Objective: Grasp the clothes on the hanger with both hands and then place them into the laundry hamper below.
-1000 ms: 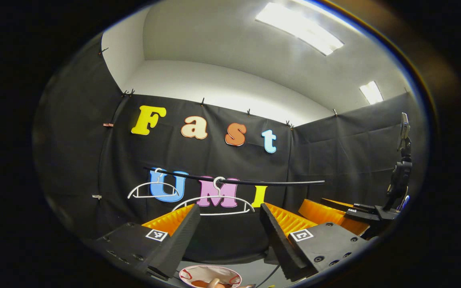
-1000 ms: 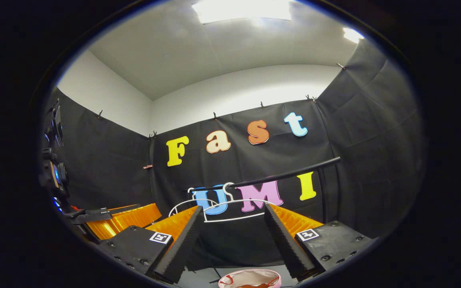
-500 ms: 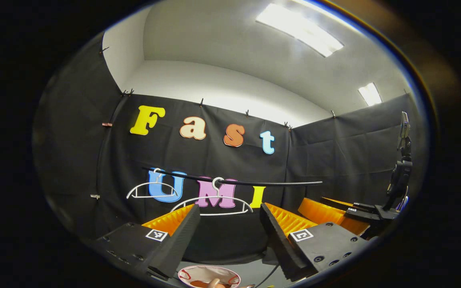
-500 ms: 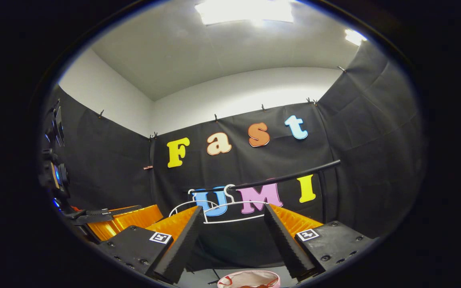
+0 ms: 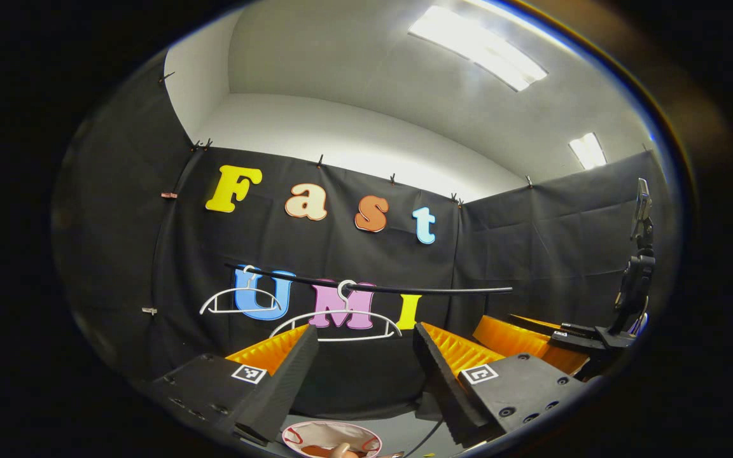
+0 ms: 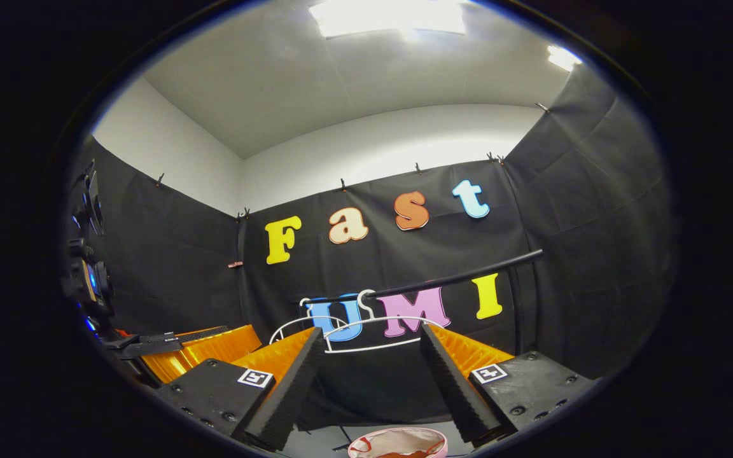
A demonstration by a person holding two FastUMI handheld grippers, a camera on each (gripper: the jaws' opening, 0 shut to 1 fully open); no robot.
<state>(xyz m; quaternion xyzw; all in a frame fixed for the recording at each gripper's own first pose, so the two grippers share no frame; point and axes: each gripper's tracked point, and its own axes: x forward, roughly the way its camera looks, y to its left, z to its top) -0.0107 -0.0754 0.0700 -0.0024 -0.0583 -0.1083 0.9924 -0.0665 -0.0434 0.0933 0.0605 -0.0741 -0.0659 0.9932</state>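
Left gripper view: the left gripper [image 5: 361, 356] is raised toward a black rail [image 5: 366, 288] strung across the booth's dark cloth wall, its fingers spread wide with nothing between them. Two white hangers hook over the rail, a near hanger [image 5: 336, 323] just beyond the fingertips and a far hanger [image 5: 241, 301] off to the left; both are bare wire. Directly below, between the fingers, sits the laundry hamper [image 5: 331, 437], a round pale tub with red trim, with something orange-brown inside that may be the clothes, too small to be sure. At right the other gripper shows farther off.

Right gripper view: the right gripper [image 6: 371, 356] is likewise parted wide and holds nothing, aimed at the same rail [image 6: 443, 280] and hangers [image 6: 373, 334]. The hamper's rim [image 6: 398, 442] peeks in below. Ceiling light panels [image 6: 392, 16] glare overhead, and nothing stands between either tool and the rail.
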